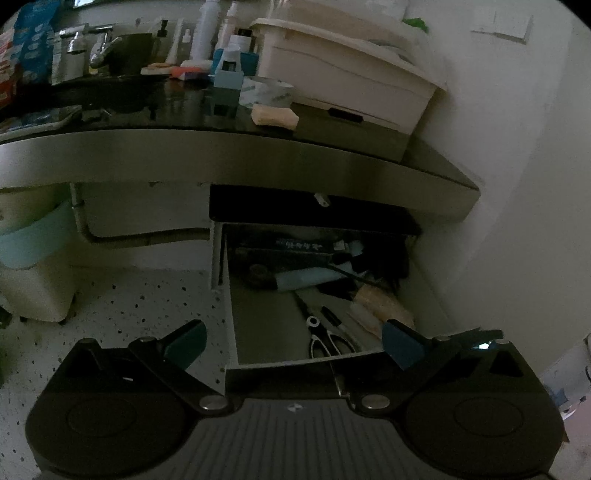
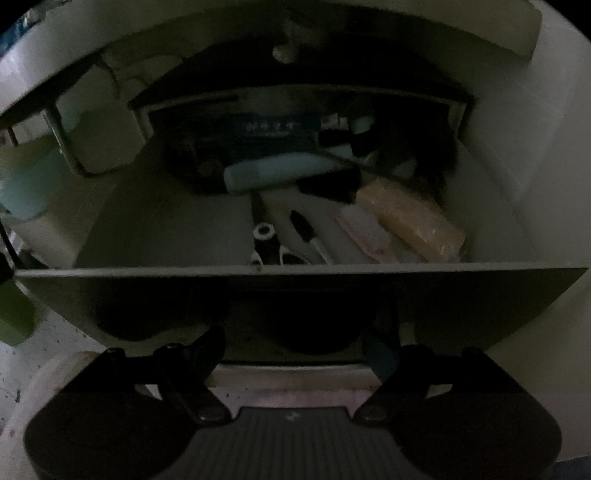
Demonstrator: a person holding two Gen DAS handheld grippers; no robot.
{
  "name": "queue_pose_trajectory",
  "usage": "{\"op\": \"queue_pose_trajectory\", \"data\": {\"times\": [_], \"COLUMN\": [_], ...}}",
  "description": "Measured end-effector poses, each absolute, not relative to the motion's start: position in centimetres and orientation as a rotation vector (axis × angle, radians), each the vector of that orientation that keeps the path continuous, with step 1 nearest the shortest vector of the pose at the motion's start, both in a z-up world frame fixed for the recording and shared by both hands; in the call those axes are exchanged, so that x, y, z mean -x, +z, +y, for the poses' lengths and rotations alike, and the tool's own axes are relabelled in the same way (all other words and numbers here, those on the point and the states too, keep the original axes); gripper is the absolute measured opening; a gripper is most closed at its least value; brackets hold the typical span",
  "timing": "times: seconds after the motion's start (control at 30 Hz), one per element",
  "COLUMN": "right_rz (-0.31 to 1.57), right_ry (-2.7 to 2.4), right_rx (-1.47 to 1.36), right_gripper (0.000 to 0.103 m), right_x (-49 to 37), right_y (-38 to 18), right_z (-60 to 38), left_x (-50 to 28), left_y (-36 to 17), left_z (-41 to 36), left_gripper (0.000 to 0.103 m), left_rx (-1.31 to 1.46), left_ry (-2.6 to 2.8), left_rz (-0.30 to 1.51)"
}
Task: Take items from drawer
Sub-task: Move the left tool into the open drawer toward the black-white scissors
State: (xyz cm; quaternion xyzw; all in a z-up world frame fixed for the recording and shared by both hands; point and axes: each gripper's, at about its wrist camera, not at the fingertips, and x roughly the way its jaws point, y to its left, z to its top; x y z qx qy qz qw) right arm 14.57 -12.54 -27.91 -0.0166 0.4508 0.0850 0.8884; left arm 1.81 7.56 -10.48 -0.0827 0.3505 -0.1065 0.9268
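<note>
Left view: the left gripper (image 1: 293, 345) hangs over the open drawer (image 1: 299, 363), jaws apart; scissors (image 1: 327, 341) lie inside.

Right view: the right gripper (image 2: 295, 350), jaws apart and empty, sits below the drawer front and might bump it in the dark.

We are looking at home bathroom. Chrome faucet (image 1: 99, 46) standing over dark basin at counter (image 1: 221, 155) left end. Toiletry bottles (image 1: 205, 29) and soap bar (image 1: 274, 115) crowding glossy black top. Drain pipe (image 1: 147, 236) running under counter, speckled terrazzo floor (image 1: 129, 306) showing below. Open drawer (image 1: 295, 363) holding scissors (image 1: 328, 341), tube (image 1: 306, 278), wrapped packets, like household clutter.
</note>
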Motion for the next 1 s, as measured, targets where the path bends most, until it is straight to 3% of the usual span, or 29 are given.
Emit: {"op": "queue_pose_trajectory", "data": {"times": [0.47,0.7,1.0], "right_rz": [0.648,0.561,0.564], "right_ry": [0.245,0.215,0.157], "right_rx": [-0.040,-0.063,-0.108], "right_gripper": [0.081,0.082,0.082], "right_x": [-8.4,-5.6,-4.1], "right_y": [-18.8,-16.0,-16.2], "right_z": [-16.7,-20.1,-23.4], "left_x": [-9.6,-15.2,-21.1], "left_y": [-11.3,-13.8,-18.8], "left_z": [3.6,1.3,-0.6], "left_gripper": [0.103,0.101,0.090], "left_rx": [0.164,0.248,0.439], "left_ry": [-0.268,-0.263,-0.229], "left_rz": [0.807,0.982,1.203]}}
